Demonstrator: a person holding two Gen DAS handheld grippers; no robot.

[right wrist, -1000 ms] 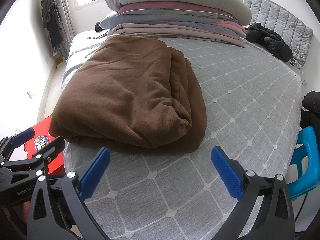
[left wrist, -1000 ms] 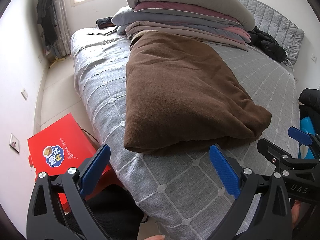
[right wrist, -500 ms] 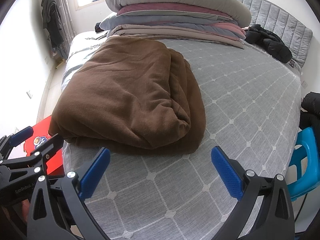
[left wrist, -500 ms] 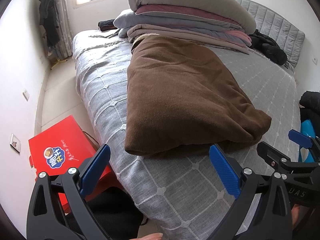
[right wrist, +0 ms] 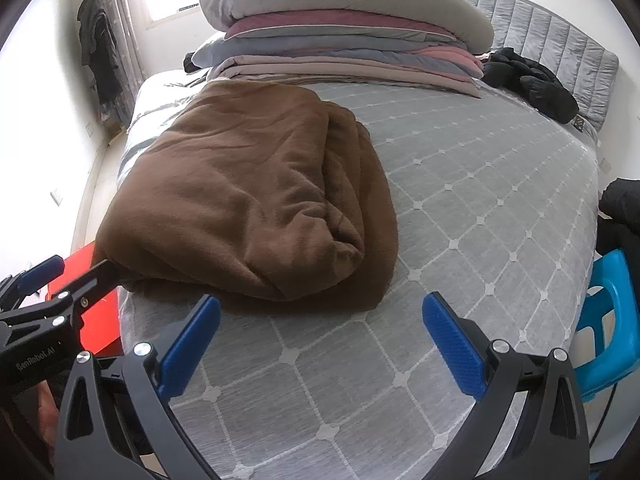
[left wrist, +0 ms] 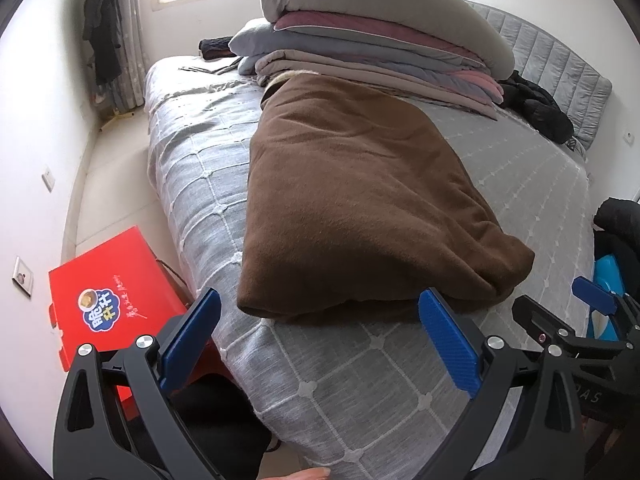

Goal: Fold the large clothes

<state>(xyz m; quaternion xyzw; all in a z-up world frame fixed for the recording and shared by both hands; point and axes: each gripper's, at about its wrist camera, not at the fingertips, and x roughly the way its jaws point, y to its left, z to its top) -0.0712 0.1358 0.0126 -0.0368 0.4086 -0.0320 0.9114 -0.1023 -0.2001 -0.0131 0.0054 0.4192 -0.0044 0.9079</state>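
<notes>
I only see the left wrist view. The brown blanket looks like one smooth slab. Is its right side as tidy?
Observer: No. The right wrist view shows the brown blanket with several stacked folds bunched along its right edge.
Operator: What is the blue sliver at my right edge?
Observer: A blue plastic stool beside the bed.
Operator: Is the other hand-held gripper holding cloth?
Observer: No. The right hand-held gripper is open and empty, over bare bedspread.

Grey quilted bed (right wrist: 460,208), stacked bedding (right wrist: 344,36), red box (left wrist: 108,304), blue stool (right wrist: 608,320), black jacket (right wrist: 528,80)
</notes>
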